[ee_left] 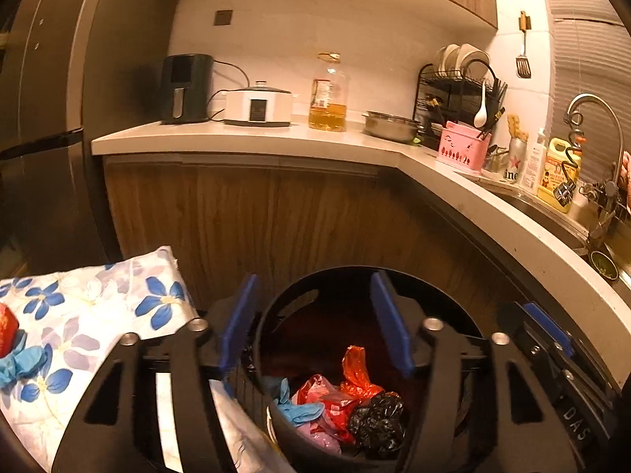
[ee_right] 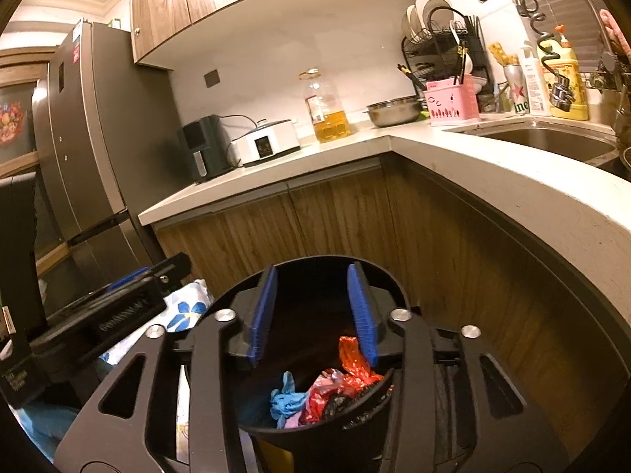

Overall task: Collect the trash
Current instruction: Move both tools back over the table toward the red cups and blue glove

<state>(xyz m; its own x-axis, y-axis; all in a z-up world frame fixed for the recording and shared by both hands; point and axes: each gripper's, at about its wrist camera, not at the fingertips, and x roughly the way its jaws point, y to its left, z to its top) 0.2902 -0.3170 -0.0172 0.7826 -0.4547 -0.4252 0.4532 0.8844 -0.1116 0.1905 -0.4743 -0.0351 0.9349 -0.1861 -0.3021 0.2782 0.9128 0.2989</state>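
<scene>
Trash [ee_left: 339, 410] — crumpled red, black, blue — fills black bin [ee_left: 272, 339]; each hand-held gripper released.

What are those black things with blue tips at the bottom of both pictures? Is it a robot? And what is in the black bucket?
It isn't a robot. A person holds a grabbing tool in each hand, and each tool carries a small camera that looks out along its two blue-tipped fingers. One picture comes from the left gripper, the other from the right gripper. Both are open and hold nothing.

They hang over a black bin beside the kitchen counter. Inside lie a blue glove, red wrappers and a crumpled black bag. To the left is a flowered cloth, and another blue glove lies on it.
</scene>
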